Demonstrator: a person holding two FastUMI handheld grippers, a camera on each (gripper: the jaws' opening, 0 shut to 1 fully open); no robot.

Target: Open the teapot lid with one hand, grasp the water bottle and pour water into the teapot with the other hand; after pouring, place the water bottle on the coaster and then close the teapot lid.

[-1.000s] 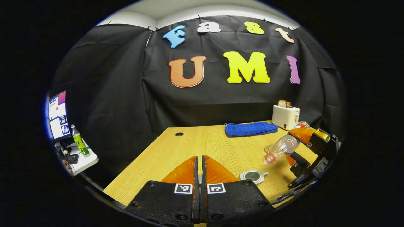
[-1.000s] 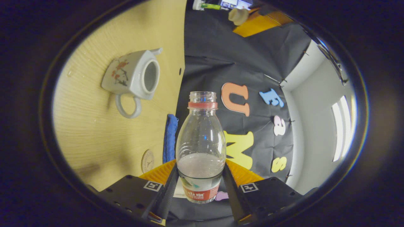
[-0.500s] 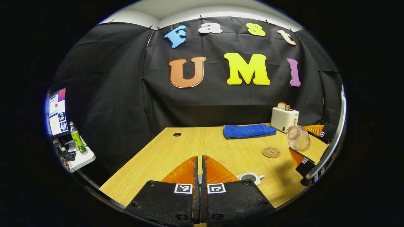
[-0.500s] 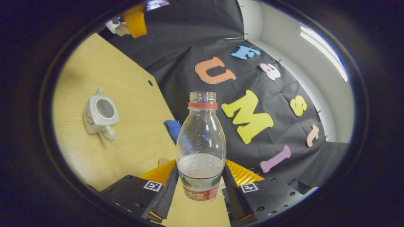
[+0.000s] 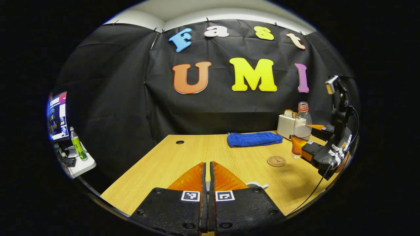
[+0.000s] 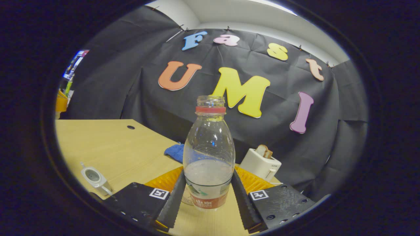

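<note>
Bottle's back upright now! The right gripper (image 6: 208, 196) has swung the water bottle (image 6: 209, 157) from its tilt to vertical, fingers clamped on its lower body, some water left inside. It hangs above the table (image 5: 183, 160) near the right edge, just past the coaster (image 5: 276, 161). The teapot (image 6: 94, 178) sits open, lid off. The left gripper (image 5: 205, 183) stays pinched nearly closed; whether it holds the lid, can't tell.

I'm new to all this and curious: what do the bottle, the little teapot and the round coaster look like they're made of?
Water bottle: clear, thin plastic, since the wall shows through it. Teapot: likely glazed white ceramic, smooth and glossy. Coaster: probably wood or cork, matte brown with an engraved mark.
</note>
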